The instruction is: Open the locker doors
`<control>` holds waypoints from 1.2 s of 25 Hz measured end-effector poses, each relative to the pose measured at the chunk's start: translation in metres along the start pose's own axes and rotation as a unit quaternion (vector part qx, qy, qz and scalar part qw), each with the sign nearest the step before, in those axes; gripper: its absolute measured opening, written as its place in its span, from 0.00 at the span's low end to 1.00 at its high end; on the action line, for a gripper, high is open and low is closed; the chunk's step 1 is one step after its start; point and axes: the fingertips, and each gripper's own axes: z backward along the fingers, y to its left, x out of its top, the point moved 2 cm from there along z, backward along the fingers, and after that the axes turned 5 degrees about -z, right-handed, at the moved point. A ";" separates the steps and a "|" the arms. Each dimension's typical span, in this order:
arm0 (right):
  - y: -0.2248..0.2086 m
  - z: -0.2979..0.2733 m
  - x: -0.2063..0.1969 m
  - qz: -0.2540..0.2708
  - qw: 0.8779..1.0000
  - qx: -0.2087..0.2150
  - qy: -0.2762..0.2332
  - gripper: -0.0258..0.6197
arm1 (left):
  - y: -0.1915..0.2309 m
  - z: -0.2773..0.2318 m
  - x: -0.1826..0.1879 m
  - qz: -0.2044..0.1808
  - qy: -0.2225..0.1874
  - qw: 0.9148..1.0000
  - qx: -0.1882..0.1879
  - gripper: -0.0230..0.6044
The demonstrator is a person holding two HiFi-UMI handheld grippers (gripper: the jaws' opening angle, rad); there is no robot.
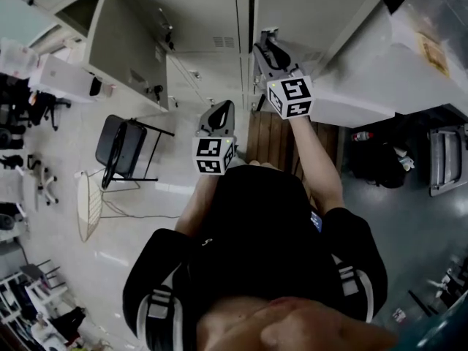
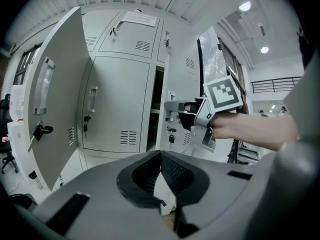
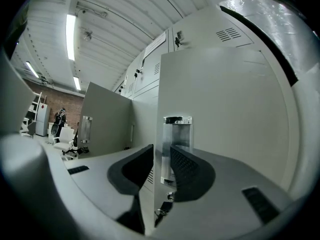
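A bank of grey lockers (image 1: 212, 57) stands in front of me. My right gripper (image 1: 267, 41) reaches up to a partly open locker door (image 1: 307, 6). In the right gripper view its jaws (image 3: 161, 156) straddle this door's (image 3: 225, 114) free edge beside the clear recessed handle (image 3: 177, 134), pads against it. The left gripper view shows the same grip (image 2: 181, 110) at the door's (image 2: 182, 71) handle, with a dark gap beside it. My left gripper (image 1: 223, 110) hangs lower and to the left, shut and empty (image 2: 161, 156), away from every door.
Another locker door (image 1: 128, 42) stands wide open at the left (image 2: 55, 99), with a key in its lock (image 2: 39, 131). A closed door (image 2: 117, 104) lies between the two. A black folding chair (image 1: 121, 146) is left of me. Wooden slats (image 1: 274, 141) lie under the lockers.
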 end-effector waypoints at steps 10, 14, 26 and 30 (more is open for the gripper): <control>0.009 0.038 0.000 0.000 0.999 0.033 0.007 0.21 | -0.029 -0.007 0.020 -0.025 -0.017 0.999 -0.044 0.05; 0.008 0.050 0.000 -0.010 0.999 0.045 0.000 0.21 | -0.028 -0.027 0.047 -0.043 -0.042 0.997 -0.046 0.05; 0.007 0.078 -0.002 -0.026 0.997 0.077 -0.013 0.21 | -0.039 -0.084 0.111 -0.077 -0.088 0.992 -0.056 0.05; 0.005 0.090 -0.001 -0.032 0.995 0.089 -0.019 0.21 | -0.051 -0.086 0.109 -0.075 -0.087 0.991 -0.072 0.05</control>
